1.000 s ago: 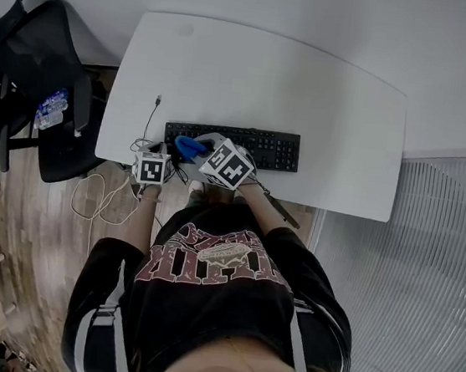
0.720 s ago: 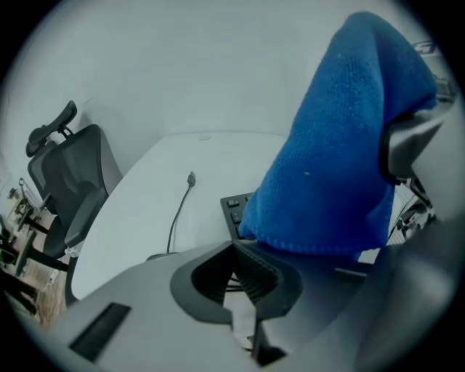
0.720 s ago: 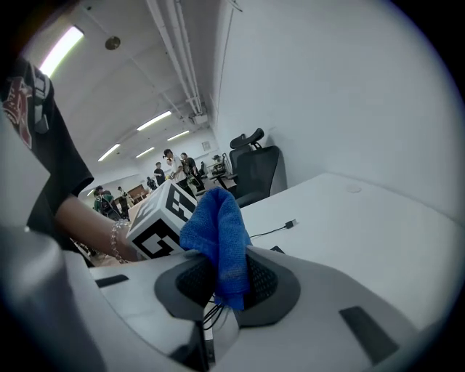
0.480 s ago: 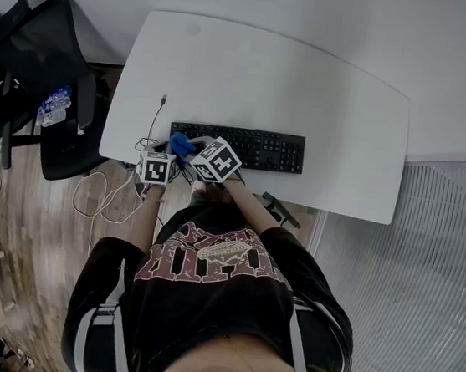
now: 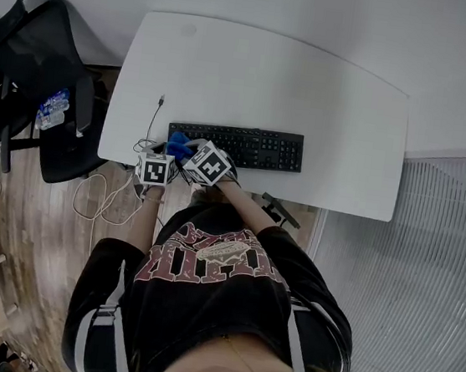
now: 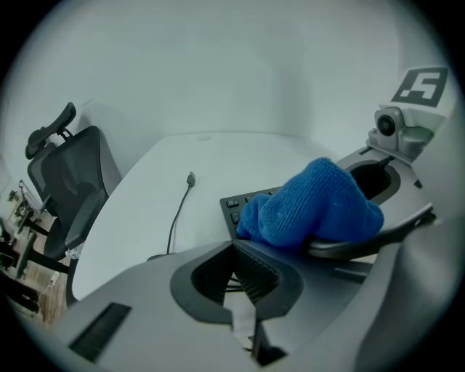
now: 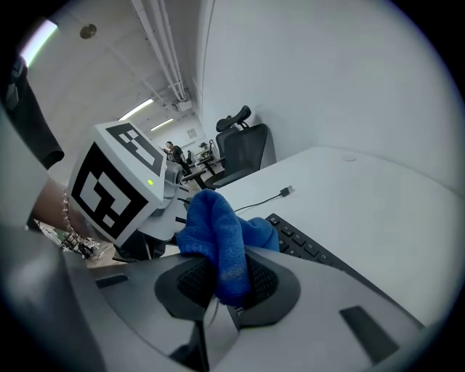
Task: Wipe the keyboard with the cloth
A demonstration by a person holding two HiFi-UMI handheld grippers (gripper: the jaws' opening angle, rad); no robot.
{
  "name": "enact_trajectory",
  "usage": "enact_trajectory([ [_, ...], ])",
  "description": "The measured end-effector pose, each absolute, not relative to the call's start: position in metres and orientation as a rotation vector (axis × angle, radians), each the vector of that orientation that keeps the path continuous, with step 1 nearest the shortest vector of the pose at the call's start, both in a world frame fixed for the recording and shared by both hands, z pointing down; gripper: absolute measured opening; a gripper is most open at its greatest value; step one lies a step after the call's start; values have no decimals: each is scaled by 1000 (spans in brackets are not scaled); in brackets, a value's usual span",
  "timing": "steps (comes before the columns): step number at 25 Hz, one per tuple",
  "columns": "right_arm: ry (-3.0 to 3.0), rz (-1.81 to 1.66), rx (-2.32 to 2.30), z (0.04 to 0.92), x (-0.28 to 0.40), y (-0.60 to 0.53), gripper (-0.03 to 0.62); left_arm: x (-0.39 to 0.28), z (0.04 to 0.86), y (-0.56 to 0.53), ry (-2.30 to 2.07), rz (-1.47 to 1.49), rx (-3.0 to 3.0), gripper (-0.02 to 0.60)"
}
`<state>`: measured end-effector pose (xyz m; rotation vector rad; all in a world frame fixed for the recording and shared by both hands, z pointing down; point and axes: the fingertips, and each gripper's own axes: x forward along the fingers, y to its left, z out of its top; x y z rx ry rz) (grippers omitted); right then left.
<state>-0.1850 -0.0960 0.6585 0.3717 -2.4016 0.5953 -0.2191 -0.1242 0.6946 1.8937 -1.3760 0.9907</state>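
Readable text: none. The shirt [image 5: 220, 259] has maroon lettering, upside down in the head view and not legible. Keyboard [image 5: 246, 147] key legends are too small to read. Marker cubes on both grippers show only black-and-white square patterns.

Cloth [image 5: 177, 144]: blue, fuzzy knit, bunched into a lump. It sits on the keyboard's left end, touching the keys. In the right gripper view one fold of the cloth [image 7: 218, 232] hangs down between the jaws and the rest bulges above them.

Right gripper [image 7: 227, 280]: jaws clamped on the cloth and angled over the keyboard's left end [image 7: 305, 243].

Left gripper [image 6: 236, 261]: jaws pressed together with nothing between them. It is at the desk's near edge, just beside the keyboard's left corner [image 6: 232, 207]. The cloth [image 6: 312, 207] is right in front of it.

Keyboard: black, full-size, lying along the near edge of the white desk [image 5: 312, 90], left of centre.

A thin black cable [image 5: 152, 116] lies on the desk left of the keyboard, plug end loose. A black chair [image 5: 42, 90] stands left of the desk. White cables [image 5: 97, 196] lie on the wood floor.
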Motion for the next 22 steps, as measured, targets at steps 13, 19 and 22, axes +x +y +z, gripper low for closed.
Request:
enact_trajectory([
  [13,-2376,558,477,660,-154,-108,64,-221,693,-124,-1390,986,1879,35],
  [19,-2368,565,496,662,-143,-110,64,-220,695,-123,-1396,982,1859,35],
  [22,-2364,559,502,663,-139,-110,64,-220,695,-122,-1401,984,1854,35],
])
